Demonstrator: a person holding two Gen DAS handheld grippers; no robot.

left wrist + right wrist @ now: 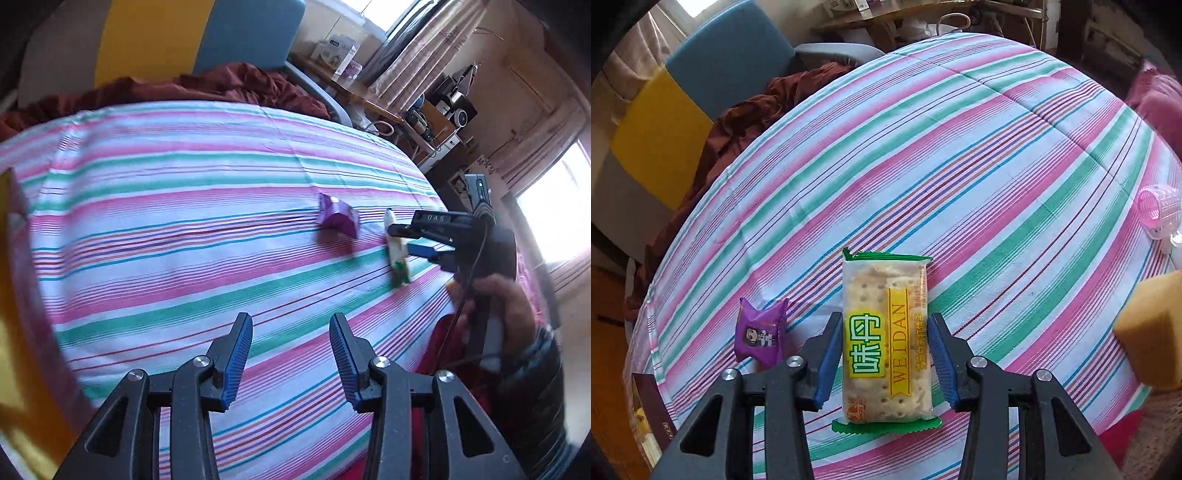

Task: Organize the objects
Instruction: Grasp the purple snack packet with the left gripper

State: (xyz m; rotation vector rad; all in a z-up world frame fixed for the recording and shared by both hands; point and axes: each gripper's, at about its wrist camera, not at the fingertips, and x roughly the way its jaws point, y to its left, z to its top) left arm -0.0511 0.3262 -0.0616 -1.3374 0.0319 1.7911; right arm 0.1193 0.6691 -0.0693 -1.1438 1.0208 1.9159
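- Right hand-held gripper (884,354): jaws closed against both long sides of a cracker packet (884,332); blue pads (827,358) press its wrapper. From the left wrist view the packet appears lifted slightly off the bedsheet, one end hanging down.
- Cracker packet: clear wrapper with green crimped ends; a yellow band reads "WEIDAN" beside large green Chinese characters. Smaller print is illegible.
- Left hand-held gripper (291,354): jaws moderately apart, nothing between them, above the striped bedsheet (184,221).
- Purple snack sachet (761,334): lies on the bedsheet just left of the right hand-held gripper; its label is too small to read.
- Right gripper body (439,221): marked "DAS".
- Pink plastic cup (1158,212) and yellow sponge (1152,332): at the right edge, well apart from the packet.
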